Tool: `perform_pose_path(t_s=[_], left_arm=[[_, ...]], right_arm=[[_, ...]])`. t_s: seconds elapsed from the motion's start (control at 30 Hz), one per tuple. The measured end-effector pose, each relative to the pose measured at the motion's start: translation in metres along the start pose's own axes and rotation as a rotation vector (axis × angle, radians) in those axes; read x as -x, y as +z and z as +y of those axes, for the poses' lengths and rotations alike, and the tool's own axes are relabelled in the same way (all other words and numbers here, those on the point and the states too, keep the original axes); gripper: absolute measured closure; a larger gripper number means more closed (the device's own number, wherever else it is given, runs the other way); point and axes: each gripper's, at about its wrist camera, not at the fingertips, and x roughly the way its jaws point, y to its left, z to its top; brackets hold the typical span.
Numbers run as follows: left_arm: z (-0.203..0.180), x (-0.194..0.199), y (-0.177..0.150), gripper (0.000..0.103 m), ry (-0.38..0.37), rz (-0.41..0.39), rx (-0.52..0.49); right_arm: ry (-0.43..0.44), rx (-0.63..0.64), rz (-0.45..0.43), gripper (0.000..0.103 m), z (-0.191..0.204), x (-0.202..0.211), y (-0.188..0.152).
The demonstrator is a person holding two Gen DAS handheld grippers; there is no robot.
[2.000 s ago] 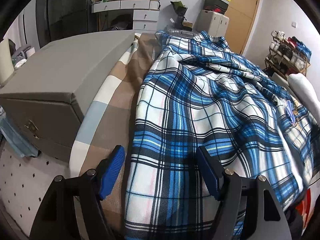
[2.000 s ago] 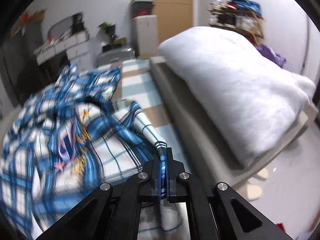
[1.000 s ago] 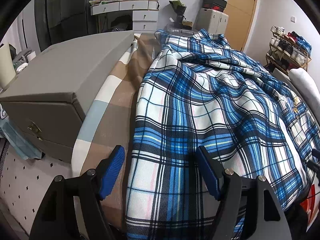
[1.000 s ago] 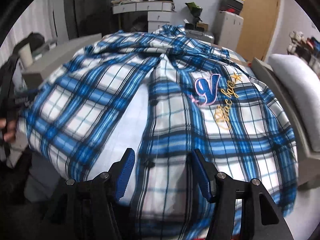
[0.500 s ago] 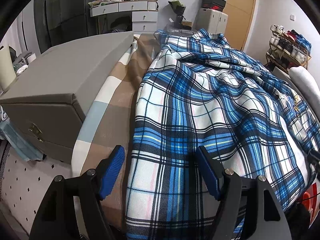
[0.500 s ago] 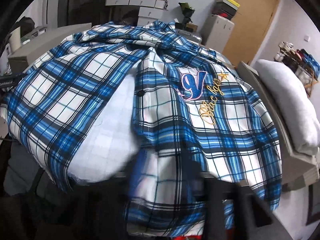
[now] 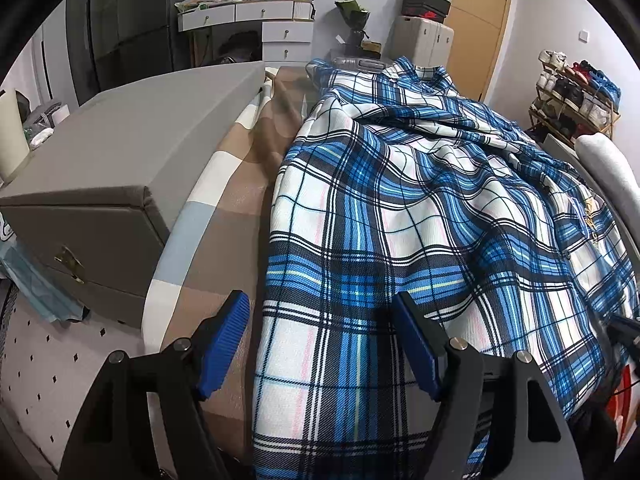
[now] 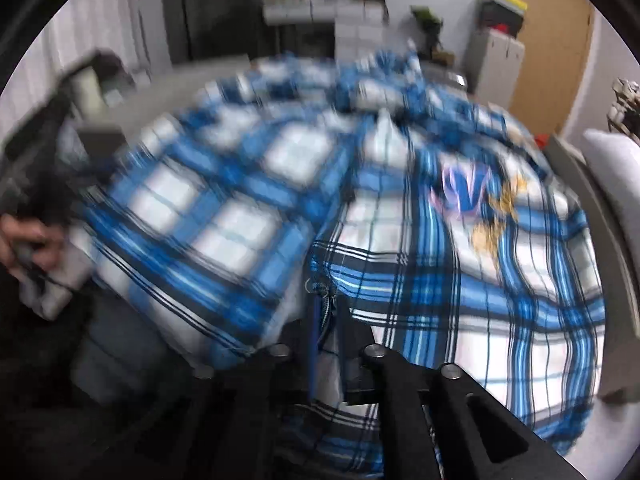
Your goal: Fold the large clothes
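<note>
Bed [image 7: 224, 184] with a tan, white and pale-blue check cover fills the middle of both views. Blue-and-white plaid shirt [image 7: 420, 216] lies spread over most of it, near hem hanging off the bed's near edge, collar end toward the far wall; chest embroidery [image 8: 468, 192] shows on the right in the right wrist view. Grey padded box [image 7: 120, 152] with a brass latch sits just left of the bed, well apart from the shirt. White pillow [image 7: 612, 168] lies along the bed's right side. Far back: white drawers [image 7: 260, 20], wooden door [image 7: 480, 20], shoe rack [image 7: 576, 92] at the right wall. Left gripper [image 7: 322, 344] hangs above the shirt's near left part, jaws spread wide with plaid cloth showing between the blue pads [image 7: 226, 336], not pressed on it. Right gripper [image 8: 326, 320] sits low at the shirt's front opening; its jaws, nearly together, have just been opening, and a fold of plaid edge stands between them, though whether the pads press it cannot be told through the blur. Right wrist view heavily smeared on its left side; a hand [image 8: 28, 236] grips the dark handle of the other gripper there.
</note>
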Motion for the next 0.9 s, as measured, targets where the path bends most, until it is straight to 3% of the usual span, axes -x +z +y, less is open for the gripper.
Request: perform_pose_path(t_s=[0.03,0.07,0.13,0.2,0.3,0.4,0.5,0.57,0.67,0.7,0.73,0.77,0.83,0.9], left_arm=[[0.0,0.0,0.0,0.034,-0.002,-0.001,0.002],[0.0,0.0,0.0,0.034,0.001,-0.002,0.001],[-0.003,-0.001,-0.001,0.034,0.012,-0.003,-0.007],[-0.003,-0.001,-0.001,0.034,0.018,-0.005,-0.013],[0.0,0.0,-0.001,0.034,0.006,-0.002,-0.007],[0.0,0.0,-0.001,0.034,0.003,-0.005,-0.01],[-0.003,-0.001,-0.002,0.033,0.015,-0.01,-0.023],[-0.004,-0.001,-0.003,0.031,0.018,-0.012,-0.028],[-0.004,-0.001,-0.002,0.031,0.018,-0.012,-0.028],[-0.004,-0.001,-0.003,0.031,0.015,-0.012,-0.026],[-0.003,-0.002,-0.003,0.031,0.014,-0.012,-0.026],[-0.003,-0.002,-0.003,0.031,0.013,-0.012,-0.027],[-0.003,-0.002,-0.003,0.031,0.012,-0.012,-0.029],[-0.003,-0.002,-0.002,0.031,0.011,-0.012,-0.031]], right_arm=[[0.025,-0.019,-0.018,0.06,-0.003,0.002,0.001],[0.053,-0.04,-0.054,0.056,-0.007,0.009,0.004],[0.087,-0.073,-0.123,0.055,-0.011,0.022,0.013],[0.186,-0.129,-0.18,0.054,-0.017,0.026,0.026],[0.296,-0.205,-0.078,0.058,-0.02,0.0,0.032],[0.275,-0.217,0.002,0.06,-0.017,-0.023,0.024],[0.265,-0.209,-0.015,0.059,-0.013,-0.025,0.021],[0.206,-0.161,-0.033,0.059,-0.003,-0.024,0.022],[0.046,0.033,-0.062,0.06,0.034,-0.028,0.025],[0.026,0.077,-0.076,0.069,0.044,-0.028,0.025],[0.041,0.092,-0.083,0.089,0.044,-0.03,0.022],[0.068,0.102,-0.084,0.099,0.048,-0.03,0.023],[0.046,0.118,-0.096,0.101,0.053,-0.031,0.022],[0.088,0.095,-0.128,0.102,0.05,-0.023,0.022]])
